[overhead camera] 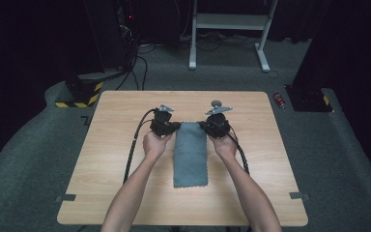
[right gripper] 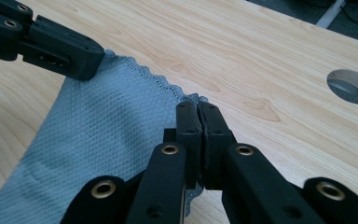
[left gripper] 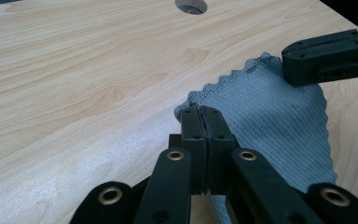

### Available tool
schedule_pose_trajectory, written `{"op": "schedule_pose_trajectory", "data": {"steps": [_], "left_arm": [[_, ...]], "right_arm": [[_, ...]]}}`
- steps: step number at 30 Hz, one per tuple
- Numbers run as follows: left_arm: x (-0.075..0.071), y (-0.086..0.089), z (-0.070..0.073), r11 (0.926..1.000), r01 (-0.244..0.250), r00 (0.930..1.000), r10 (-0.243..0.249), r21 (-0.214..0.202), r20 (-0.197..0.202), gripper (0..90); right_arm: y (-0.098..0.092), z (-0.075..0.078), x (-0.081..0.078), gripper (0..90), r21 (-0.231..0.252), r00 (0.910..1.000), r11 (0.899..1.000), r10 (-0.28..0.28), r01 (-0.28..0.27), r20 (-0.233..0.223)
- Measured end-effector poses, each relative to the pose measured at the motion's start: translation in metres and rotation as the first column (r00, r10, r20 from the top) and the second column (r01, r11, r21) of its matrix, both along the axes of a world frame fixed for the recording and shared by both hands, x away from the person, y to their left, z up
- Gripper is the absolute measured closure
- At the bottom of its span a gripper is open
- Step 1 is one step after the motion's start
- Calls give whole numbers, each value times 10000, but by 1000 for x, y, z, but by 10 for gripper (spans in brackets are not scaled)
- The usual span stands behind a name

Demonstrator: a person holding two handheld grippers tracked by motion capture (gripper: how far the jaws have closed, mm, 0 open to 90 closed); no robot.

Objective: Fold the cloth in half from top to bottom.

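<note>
the person's forearms came in from the near edge of the wooden table (overhead camera: 111, 193), and between them a grey cloth (overhead camera: 191, 154) lay folded into a long strip, its near end flat on the wood and its far end held up off it. at the left, the left gripper (overhead camera: 168, 126) had its jaws pinched tight on the cloth's far left corner; in the left gripper view the scalloped hem bunched just past the closed tips (left gripper: 200, 112). across the strip, the right gripper (overhead camera: 211, 124) was clamped the same way on the far right corner, the fabric folded into its bite (right gripper: 196, 106). further right and beyond the table, a small red can (overhead camera: 280, 100) lay on the grey floor. the risk here looked to be in the thin hold: each grip seemed to catch only the very edge of the hem, so a pull apart or an uneven lift could slip a corner free, and the folded layers might slide open and spoil the fold.
</note>
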State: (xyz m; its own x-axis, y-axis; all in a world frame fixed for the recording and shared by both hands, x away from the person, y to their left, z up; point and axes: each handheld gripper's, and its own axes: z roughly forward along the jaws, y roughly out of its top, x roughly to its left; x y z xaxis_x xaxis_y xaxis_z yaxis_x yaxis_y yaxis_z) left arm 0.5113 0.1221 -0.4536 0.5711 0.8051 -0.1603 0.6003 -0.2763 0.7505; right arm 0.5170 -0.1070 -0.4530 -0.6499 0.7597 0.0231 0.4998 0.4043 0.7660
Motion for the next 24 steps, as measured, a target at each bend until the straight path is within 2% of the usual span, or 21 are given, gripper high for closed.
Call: {"op": "schedule_pose_trajectory", "data": {"steps": [4,9,18,24], "left_arm": [[-6,1,-4,9999,110,9999,-110,-16,-52,890],[-13,0,-11,9992,347,9993,-345,173,-131,890],[-27,0,-12,9965,789,9969,-788,291,-58,890],[-37,-1,-20,9941,1020,9945,-1010,364,-281,890]], "right_arm": [[0,-3,-5,881,-50,9999,9999,128,-128,70],[-2,-11,-11,881,76,9998,9997,222,-222,-10],[-8,-18,-25,881,300,9985,9982,516,-511,-168],[-10,-23,-37,881,312,9967,9967,763,-754,-282]]}}
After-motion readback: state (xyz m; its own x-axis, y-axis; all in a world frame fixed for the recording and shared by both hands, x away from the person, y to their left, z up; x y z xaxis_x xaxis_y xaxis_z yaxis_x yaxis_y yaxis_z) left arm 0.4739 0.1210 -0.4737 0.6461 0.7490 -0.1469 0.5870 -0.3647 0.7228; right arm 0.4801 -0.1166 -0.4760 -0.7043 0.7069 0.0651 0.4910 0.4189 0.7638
